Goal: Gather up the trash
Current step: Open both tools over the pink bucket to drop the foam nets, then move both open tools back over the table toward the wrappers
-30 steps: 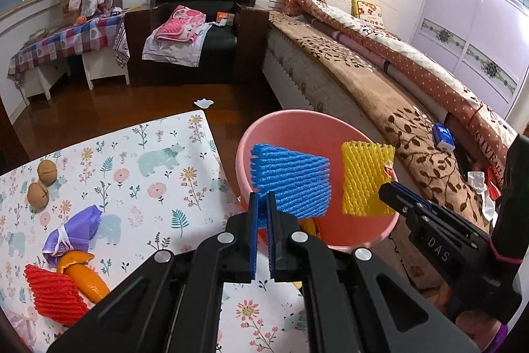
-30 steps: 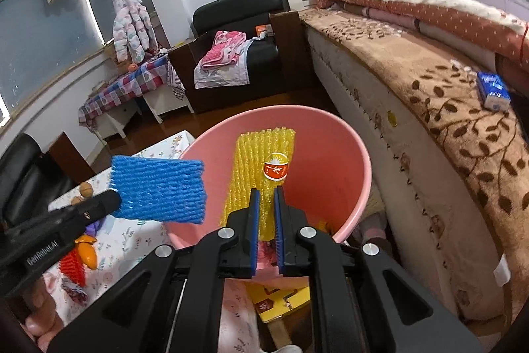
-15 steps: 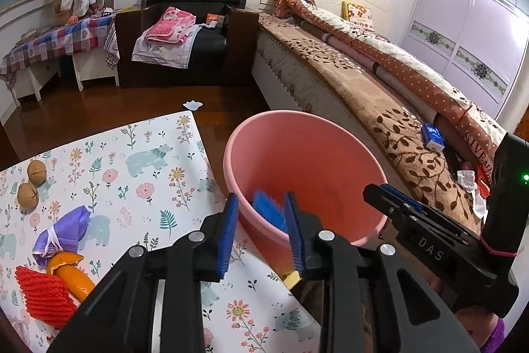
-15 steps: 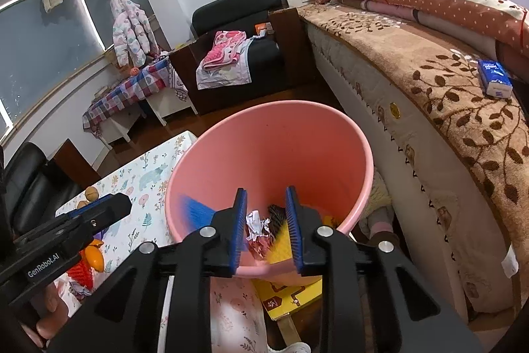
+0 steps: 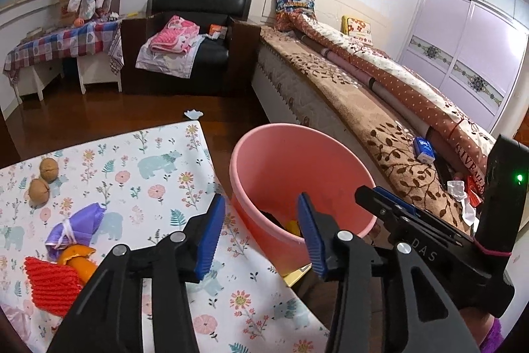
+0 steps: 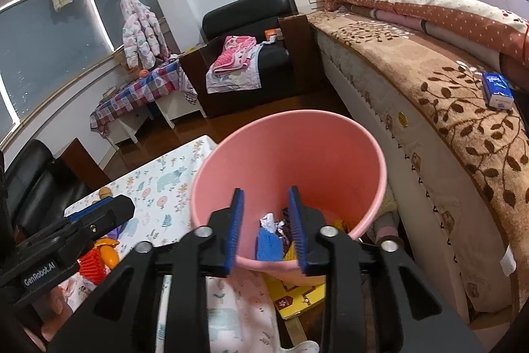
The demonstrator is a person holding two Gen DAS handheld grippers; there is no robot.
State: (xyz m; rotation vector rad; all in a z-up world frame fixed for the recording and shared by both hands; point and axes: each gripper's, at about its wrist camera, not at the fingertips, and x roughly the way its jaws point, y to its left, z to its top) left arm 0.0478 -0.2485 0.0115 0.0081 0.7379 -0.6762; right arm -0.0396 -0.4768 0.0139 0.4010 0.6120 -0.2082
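While both grippers hang over the round pink plastic bin (image 6: 347,154), nothing sits between either pair of blue pads. Left gripper (image 5: 261,230): jaws have just been opening, now spread wide. Right gripper (image 6: 264,227): jaws have just been opening, parted moderately. Blue foam net sleeve (image 6: 269,243) lies in the bin bottom beside crumpled white paper (image 6: 269,220). Red foam net sleeve (image 5: 49,282), orange peel (image 5: 77,257) and purple cloth bundle (image 5: 76,227) lie together on the floral-print table cover (image 5: 148,174).
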